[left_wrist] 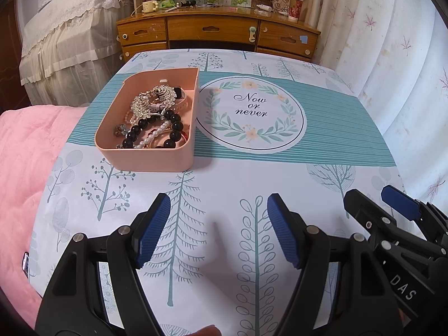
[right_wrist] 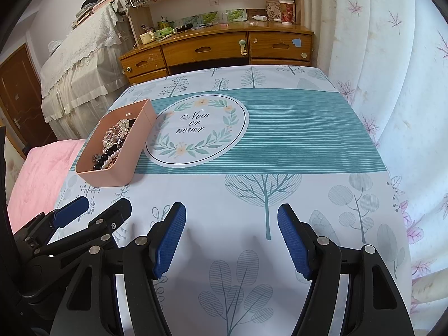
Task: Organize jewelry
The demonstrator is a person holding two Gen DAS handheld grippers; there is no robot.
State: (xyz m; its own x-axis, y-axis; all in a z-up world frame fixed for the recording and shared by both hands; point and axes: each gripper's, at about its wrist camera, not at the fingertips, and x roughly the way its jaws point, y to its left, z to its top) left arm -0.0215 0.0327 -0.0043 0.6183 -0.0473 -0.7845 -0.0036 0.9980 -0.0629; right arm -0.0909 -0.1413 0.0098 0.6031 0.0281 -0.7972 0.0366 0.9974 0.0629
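Jaws wide apart on both grippers, nothing held: left gripper (left_wrist: 218,229) and right gripper (right_wrist: 231,240) side by side, low over the near end of the table (left_wrist: 322,196), blue pads (left_wrist: 152,232) facing inward. Landmark: peach box (left_wrist: 148,156), open top, standing on the tree-print cloth (right_wrist: 252,193) ahead of both grippers and to their left, just left of the round "Now or never" print (left_wrist: 250,112), touching or nearly touching its edge. All jewelry in view is inside the box: rhinestone piece (left_wrist: 145,102) on top toward the far half, black bead bracelet (left_wrist: 156,128) below it toward the near wall, pearl strand (left_wrist: 152,138) tangled through the beads, pink band (left_wrist: 182,102) at the far right corner, more small pieces underneath, too jumbled to tell apart. Pink blanket (left_wrist: 25,173) left of the box, off the table edge. Wooden desk with drawers (left_wrist: 212,30) behind the box, beyond the table's far end. Curtain (right_wrist: 392,84) far right of the box.
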